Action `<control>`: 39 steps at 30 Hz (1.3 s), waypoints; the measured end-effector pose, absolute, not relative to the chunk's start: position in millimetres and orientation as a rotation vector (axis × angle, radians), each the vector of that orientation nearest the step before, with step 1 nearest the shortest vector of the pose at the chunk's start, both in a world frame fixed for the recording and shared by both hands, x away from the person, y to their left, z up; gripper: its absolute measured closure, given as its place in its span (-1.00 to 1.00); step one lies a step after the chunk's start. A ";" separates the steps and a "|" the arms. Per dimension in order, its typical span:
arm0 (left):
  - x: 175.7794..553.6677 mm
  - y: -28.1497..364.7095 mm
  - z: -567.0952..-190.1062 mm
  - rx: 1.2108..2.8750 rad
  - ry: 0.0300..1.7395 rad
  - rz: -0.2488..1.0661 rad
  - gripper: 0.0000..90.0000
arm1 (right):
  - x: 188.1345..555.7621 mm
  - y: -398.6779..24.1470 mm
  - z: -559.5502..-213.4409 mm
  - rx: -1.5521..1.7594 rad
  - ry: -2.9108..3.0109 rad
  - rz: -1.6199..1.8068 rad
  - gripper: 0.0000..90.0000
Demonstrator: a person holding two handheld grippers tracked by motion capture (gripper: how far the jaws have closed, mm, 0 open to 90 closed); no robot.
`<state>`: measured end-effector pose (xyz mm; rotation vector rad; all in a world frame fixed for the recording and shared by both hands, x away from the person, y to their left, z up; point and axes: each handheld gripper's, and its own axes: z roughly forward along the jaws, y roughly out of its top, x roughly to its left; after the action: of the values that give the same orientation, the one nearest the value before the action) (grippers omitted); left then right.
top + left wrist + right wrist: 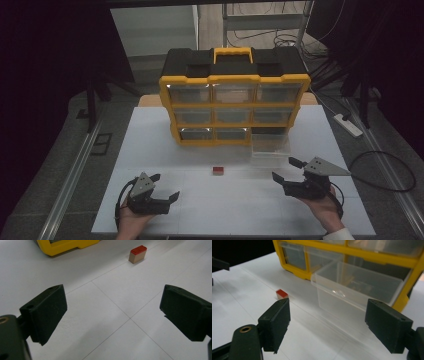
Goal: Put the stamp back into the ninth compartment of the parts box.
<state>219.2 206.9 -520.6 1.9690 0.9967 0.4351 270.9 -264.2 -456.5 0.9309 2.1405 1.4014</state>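
Both tools (left [166, 189], right [285, 169]) gape, released; red-topped block [218, 170] lies lengthwise across the table

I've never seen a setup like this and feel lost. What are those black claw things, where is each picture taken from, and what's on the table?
A person holds two hand-held tools, the left gripper and the right gripper; both are open and hold nothing. One camera looks down from above; the other two ride on the grippers, looking out between their black fingers. On the white table stand a yellow drawer cabinet with one clear drawer pulled out, and a small red-topped block.
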 end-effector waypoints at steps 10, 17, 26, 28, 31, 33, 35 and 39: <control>219.7 205.8 -521.4 1.970 0.997 0.437 -0.83 | 272.0 -252.9 -442.5 0.872 2.147 1.439 -0.52; 218.6 202.6 -521.2 1.979 0.979 0.443 -0.83 | 273.7 -242.1 -435.7 0.844 2.145 1.455 -0.50; 219.1 203.0 -521.4 1.976 0.985 0.434 -0.83 | 277.0 -226.4 -429.1 0.790 2.174 1.470 -0.49; 218.9 203.1 -521.4 1.976 0.986 0.434 -0.83 | 278.3 -222.2 -428.0 0.779 2.181 1.474 -0.49; 218.9 203.1 -521.2 1.977 0.986 0.433 -0.83 | 280.1 -216.1 -427.4 0.766 2.191 1.482 -0.49; 219.4 202.7 -521.3 1.978 0.986 0.430 -0.83 | 280.7 -212.5 -427.2 0.755 2.199 1.481 -0.50; 220.1 202.0 -521.7 1.982 0.985 0.430 -0.83 | 281.9 -206.5 -427.2 0.742 2.213 1.479 -0.50; 220.3 201.7 -521.8 1.980 0.985 0.428 -0.83 | 284.0 -200.6 -427.9 0.734 2.231 1.477 -0.50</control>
<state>220.3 201.7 -521.8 1.9800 0.9853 0.4276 284.0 -200.6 -427.9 0.7337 2.2314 1.4769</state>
